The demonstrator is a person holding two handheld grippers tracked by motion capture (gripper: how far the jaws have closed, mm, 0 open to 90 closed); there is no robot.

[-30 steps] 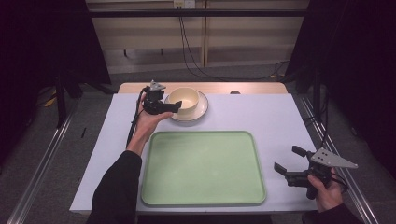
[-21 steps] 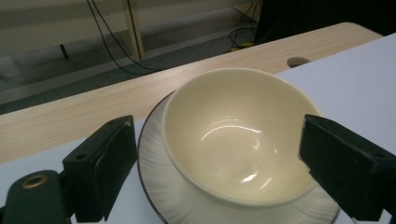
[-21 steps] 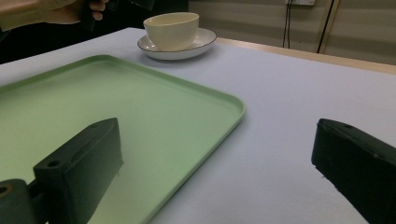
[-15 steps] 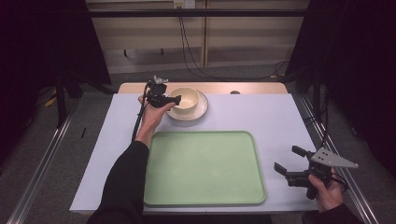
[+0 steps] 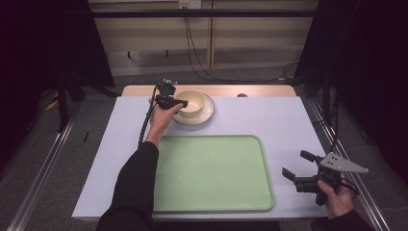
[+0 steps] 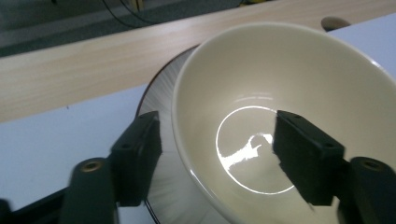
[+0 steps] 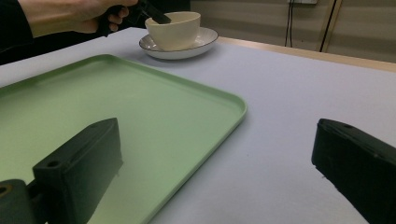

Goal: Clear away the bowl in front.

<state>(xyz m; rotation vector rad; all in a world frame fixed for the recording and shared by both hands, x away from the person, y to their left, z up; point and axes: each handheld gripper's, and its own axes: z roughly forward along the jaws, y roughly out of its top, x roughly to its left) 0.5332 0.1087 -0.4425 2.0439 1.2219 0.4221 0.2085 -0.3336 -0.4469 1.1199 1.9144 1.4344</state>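
A cream bowl [image 5: 194,102] stands on a white dark-rimmed plate [image 5: 204,117] at the back of the table. My left gripper [image 5: 179,103] is open at the bowl's left rim. In the left gripper view one jaw hangs outside the bowl [image 6: 280,84] above the plate [image 6: 161,98], and the other is inside it, so the left gripper [image 6: 219,158] straddles the rim. My right gripper [image 5: 294,163] is open near the front right corner, beside a green tray [image 5: 211,173], with nothing between its jaws. From there the bowl [image 7: 175,29] and the left gripper [image 7: 154,14] show far off.
The green tray [image 7: 93,107] fills the table's front middle. The white tabletop [image 5: 269,120] lies bare to the right of the plate. A wooden strip [image 5: 250,90] runs along the far edge, with cables on the floor beyond it.
My left gripper has moved forward and right, from beside the bowl onto its rim. The right gripper has stayed where it was.
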